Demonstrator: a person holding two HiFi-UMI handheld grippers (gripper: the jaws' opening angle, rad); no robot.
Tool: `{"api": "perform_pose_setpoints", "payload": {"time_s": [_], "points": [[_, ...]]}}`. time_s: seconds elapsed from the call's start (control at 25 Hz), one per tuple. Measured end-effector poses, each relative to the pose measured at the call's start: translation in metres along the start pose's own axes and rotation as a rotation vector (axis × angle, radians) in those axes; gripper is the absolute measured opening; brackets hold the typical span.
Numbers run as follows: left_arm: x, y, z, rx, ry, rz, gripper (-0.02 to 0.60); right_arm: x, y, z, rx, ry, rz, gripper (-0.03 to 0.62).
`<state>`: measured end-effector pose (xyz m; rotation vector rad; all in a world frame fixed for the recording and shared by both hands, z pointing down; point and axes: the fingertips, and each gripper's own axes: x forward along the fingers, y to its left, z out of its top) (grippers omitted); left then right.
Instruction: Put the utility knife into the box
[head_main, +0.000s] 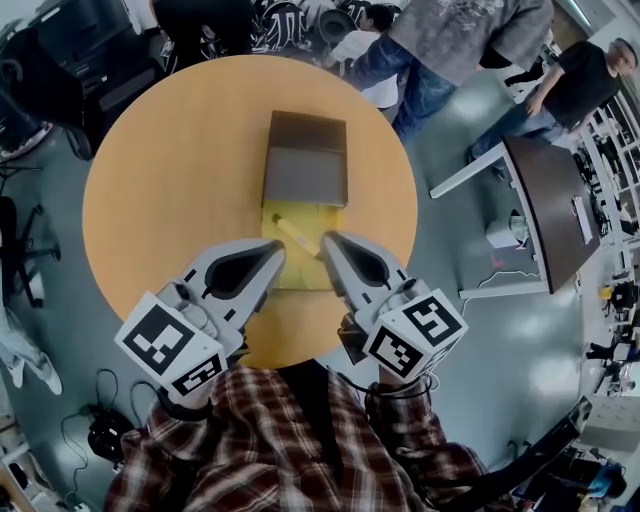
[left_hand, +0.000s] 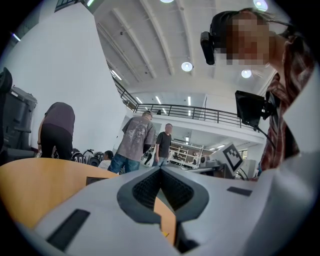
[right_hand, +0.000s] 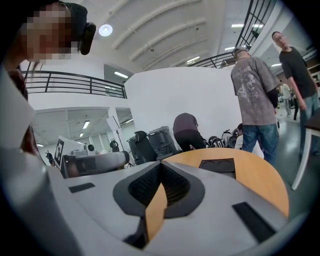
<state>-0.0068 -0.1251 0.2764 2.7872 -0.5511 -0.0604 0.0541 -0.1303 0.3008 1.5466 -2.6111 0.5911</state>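
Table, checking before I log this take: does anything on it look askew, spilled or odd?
Nothing looks spilled or damaged. Only the knife sits askew: it lies diagonally on the yellow tray, just in front of the grey box, not square to the tray's edges.

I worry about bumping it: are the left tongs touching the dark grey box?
Apart. The head view shows the left tongs lying short of the dark grey box, yellow surface visible between them.
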Motion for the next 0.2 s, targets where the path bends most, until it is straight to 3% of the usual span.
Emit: {"api": "perform_pose_setpoints", "payload": {"time_s": [0.2], "points": [[-0.0001,0.0034,-0.0013,-0.001,0.0,0.001,0.011,0.0053,0.0016,-0.0006,-0.002,0.004,0.011,0.012]]}}
